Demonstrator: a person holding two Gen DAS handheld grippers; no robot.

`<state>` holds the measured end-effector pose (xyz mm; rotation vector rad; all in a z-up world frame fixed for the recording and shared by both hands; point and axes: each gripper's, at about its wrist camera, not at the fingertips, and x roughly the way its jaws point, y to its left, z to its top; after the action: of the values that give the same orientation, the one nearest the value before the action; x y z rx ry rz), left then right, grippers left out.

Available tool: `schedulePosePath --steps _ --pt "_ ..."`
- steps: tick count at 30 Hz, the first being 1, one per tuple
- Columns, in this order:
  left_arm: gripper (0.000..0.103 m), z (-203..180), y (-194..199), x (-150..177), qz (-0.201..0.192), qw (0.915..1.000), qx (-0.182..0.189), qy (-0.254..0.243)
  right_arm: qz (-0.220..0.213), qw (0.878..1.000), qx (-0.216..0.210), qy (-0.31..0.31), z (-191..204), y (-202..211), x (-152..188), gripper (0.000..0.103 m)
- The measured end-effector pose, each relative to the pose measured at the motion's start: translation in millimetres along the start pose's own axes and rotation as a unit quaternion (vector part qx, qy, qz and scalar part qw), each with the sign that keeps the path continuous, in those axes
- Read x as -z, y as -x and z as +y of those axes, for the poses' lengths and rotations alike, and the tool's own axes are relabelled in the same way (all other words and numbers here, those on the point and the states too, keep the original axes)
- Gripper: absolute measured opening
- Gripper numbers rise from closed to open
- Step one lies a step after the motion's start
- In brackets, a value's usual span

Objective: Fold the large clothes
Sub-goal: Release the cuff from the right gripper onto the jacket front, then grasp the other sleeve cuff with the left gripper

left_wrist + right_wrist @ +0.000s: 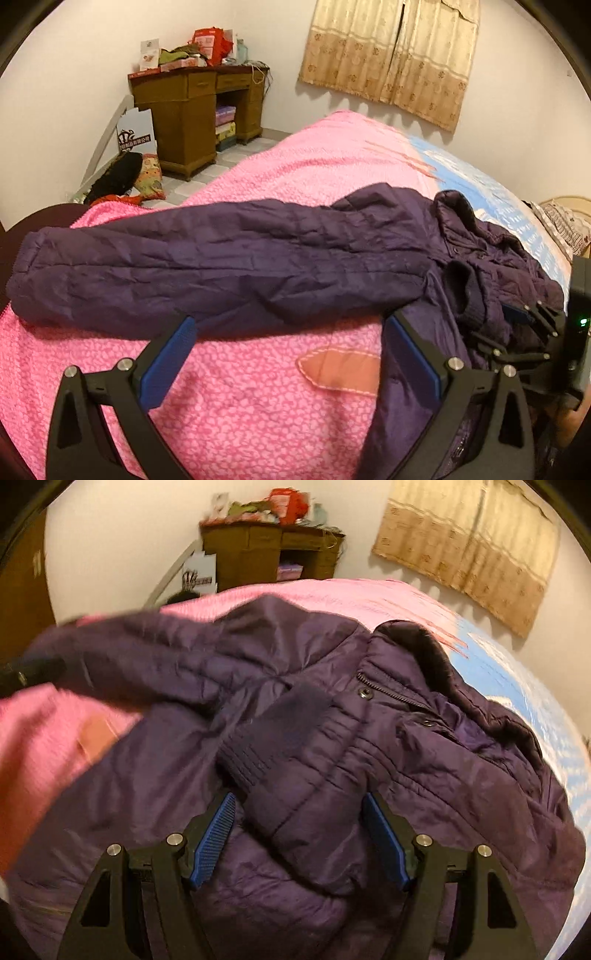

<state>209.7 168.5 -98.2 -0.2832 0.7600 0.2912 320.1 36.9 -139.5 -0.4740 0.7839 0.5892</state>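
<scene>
A dark purple padded jacket [258, 258] lies on a bed with a pink blanket [240, 398]. In the left wrist view one sleeve stretches out to the left and the collar [454, 206] lies at the right. My left gripper [291, 325] is open and empty, its fingertips at the near edge of that sleeve. My right gripper [299, 805] is open over the jacket body [332, 709], its pads either side of the other sleeve, which is folded across the chest with its ribbed cuff [273, 731] up. The right gripper also shows at the right edge of the left wrist view [532, 317].
A wooden desk [192, 110] piled with clutter stands against the far wall, with bags and a cushion [149, 177] on the floor beside it. A curtain [391, 51] hangs on the back wall. A blue sheet [480, 192] covers the bed's right side.
</scene>
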Motion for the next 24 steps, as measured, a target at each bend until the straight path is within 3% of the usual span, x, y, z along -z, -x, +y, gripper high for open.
schedulePosePath --steps 2,4,9,11,14,16,18,20,24 --pt "0.103 3 1 3 0.001 1.0000 0.007 0.004 -0.015 1.000 -0.019 -0.014 -9 9 2 0.042" --pt "0.103 8 3 5 0.001 0.9999 0.006 0.008 -0.038 0.998 -0.041 -0.017 -18 33 6 0.035" --pt "0.103 23 6 5 -0.007 0.9998 -0.005 0.018 -0.053 0.994 -0.083 0.046 -16 82 30 0.034" --pt "0.103 25 1 5 -0.006 0.9998 -0.012 0.017 -0.026 0.992 -0.108 0.060 -7 73 41 0.039" --pt "0.103 27 -2 7 0.000 0.9997 -0.016 0.021 0.012 0.991 -0.104 0.082 11 47 61 0.056" --pt "0.103 28 1 8 -0.003 0.9995 -0.026 0.017 0.005 0.992 -0.072 0.106 24 47 71 0.057" --pt "0.103 33 3 7 -0.003 0.9990 -0.044 0.012 0.016 0.992 -0.076 0.104 21 50 69 0.063" --pt "0.103 41 4 5 0.003 0.9993 -0.031 0.023 0.022 0.992 -0.088 0.085 10 58 65 0.066" --pt "0.103 61 11 4 -0.003 0.9977 -0.006 0.067 -0.029 0.995 -0.096 0.030 -11 98 55 0.066"
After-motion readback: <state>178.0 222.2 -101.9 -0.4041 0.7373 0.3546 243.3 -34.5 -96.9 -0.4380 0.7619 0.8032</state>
